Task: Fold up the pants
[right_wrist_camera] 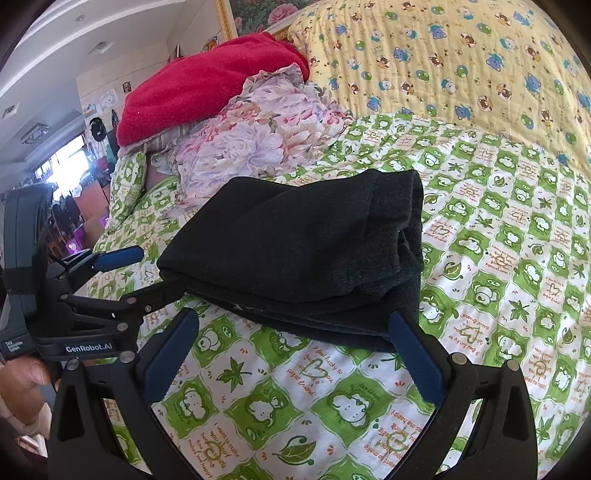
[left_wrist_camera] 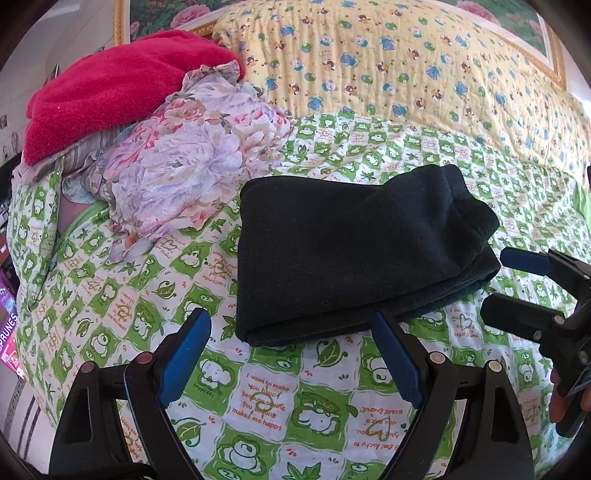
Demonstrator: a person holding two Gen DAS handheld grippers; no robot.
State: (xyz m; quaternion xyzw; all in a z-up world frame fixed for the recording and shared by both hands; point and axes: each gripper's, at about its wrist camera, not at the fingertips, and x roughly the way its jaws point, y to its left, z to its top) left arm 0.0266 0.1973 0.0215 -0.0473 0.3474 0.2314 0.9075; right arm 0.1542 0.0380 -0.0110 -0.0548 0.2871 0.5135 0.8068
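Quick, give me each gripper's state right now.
Left gripper: open, holding nothing, just short of the folded pants.
Right gripper: open, holding nothing.

From my feed I see a bed covered by a green-and-white checked quilt (left_wrist_camera: 266, 402) printed with little cartoon animals, leaves and orange lettering. At its far left a crumpled floral cloth (left_wrist_camera: 192, 162) in pink and lilac lies on the quilt, with a red fleece blanket (left_wrist_camera: 110, 88) heaped on top behind it, touching it; a yellow quilt (left_wrist_camera: 406, 62) with small bears and frogs rises beyond, against a gold-framed flower picture (left_wrist_camera: 524, 22). In the right wrist view, past the left edge of the bed, I make out a cluttered room with a bright window (right_wrist_camera: 70, 158), too blurred to tell more.
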